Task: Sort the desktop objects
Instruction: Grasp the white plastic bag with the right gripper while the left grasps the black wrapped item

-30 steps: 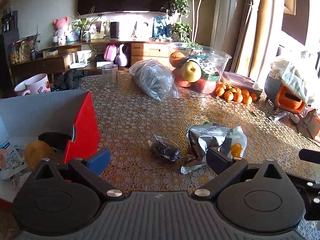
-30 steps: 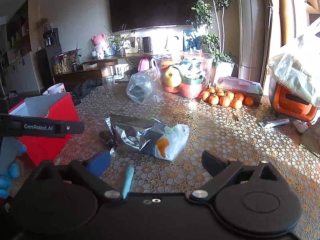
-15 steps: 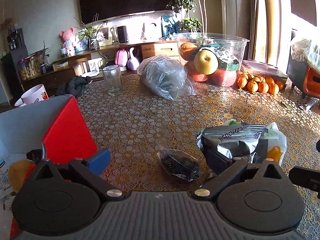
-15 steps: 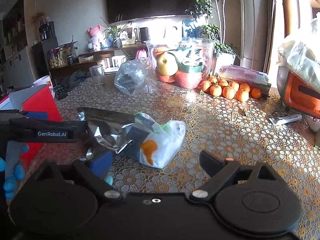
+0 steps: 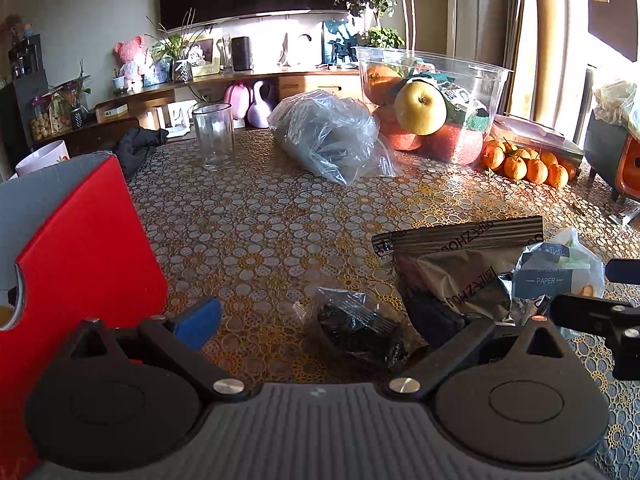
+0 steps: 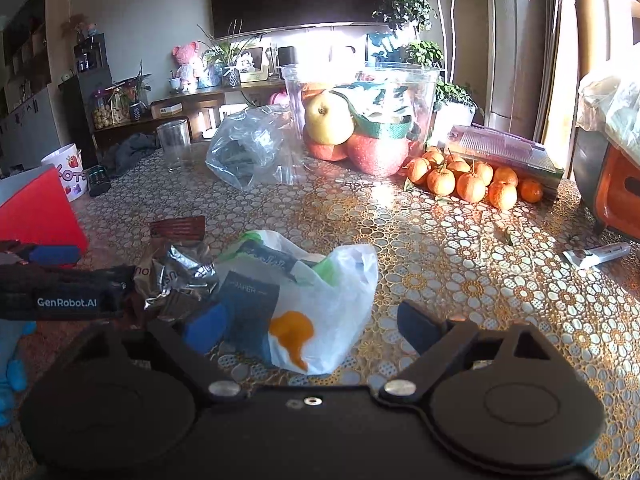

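Observation:
A small dark packet in clear wrap [image 5: 356,326] lies on the patterned table between the fingers of my open left gripper [image 5: 316,316]. Right of it lies a crumpled silver-brown foil bag [image 5: 452,264], which also shows in the right wrist view [image 6: 176,268]. A white plastic tissue pack with an orange mark [image 6: 304,304] lies against the foil bag and between the fingers of my open right gripper [image 6: 312,328]; it also shows in the left wrist view [image 5: 560,272]. A red box [image 5: 76,248] stands at the left.
At the back stand a glass [image 5: 214,140], a clear plastic bag [image 5: 328,136], a clear tub of fruit [image 5: 428,108] and several tangerines [image 6: 468,180]. A white tube [image 6: 596,254] lies at the right, an orange device [image 6: 620,196] beyond it, and a mug [image 6: 70,174] at the left.
Both grippers have moved forward and lower over the table. The dark packet now lies between the left fingers and the white pack between the right fingers. Both stay open.

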{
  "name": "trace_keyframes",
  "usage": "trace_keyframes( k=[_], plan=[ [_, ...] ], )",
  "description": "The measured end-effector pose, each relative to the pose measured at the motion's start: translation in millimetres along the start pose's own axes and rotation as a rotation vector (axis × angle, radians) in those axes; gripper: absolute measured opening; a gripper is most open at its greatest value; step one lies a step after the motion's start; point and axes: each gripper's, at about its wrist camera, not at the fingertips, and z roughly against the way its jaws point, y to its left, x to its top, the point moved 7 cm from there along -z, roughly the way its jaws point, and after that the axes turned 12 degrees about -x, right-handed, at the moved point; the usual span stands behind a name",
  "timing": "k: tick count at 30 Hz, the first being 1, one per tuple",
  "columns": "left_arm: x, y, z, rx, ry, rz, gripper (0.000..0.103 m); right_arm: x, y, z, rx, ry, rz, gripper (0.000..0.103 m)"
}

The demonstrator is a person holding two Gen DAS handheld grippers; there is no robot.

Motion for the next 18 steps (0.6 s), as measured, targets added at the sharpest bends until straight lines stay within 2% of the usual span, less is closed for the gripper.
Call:
trace_keyframes(
  k=[5, 7, 9, 11, 12, 13, 18],
  plan=[
    [-3, 5, -9, -0.035, 0.007, 0.05, 0.101, 3, -6, -20, 0.035, 0.033, -0.067, 0.091],
    [-4, 6, -11, -0.05, 0.007, 0.061, 0.101, -1, -4, -29, 0.046, 0.062, -0.071, 0.082],
    [-5, 6, -13, -0.057, 0.007, 0.056, 0.099, -3, -4, -32, 0.058, 0.068, -0.091, 0.082],
    [-7, 8, -14, -0.081, 0.007, 0.083, 0.095, -3, -5, -32, 0.058, 0.061, -0.1, 0.077],
    [-7, 9, -15, -0.084, 0.012, 0.093, 0.089, -3, -5, -31, 0.055, 0.056, -0.101, 0.071],
    [-8, 8, -14, -0.08, 0.01, 0.082, 0.078, -3, -6, -31, 0.055, 0.055, -0.102, 0.066],
    [-8, 1, -8, -0.124, 0.012, 0.069, 0.049, -3, -9, -27, 0.051, 0.049, -0.123, 0.051]
  ],
)
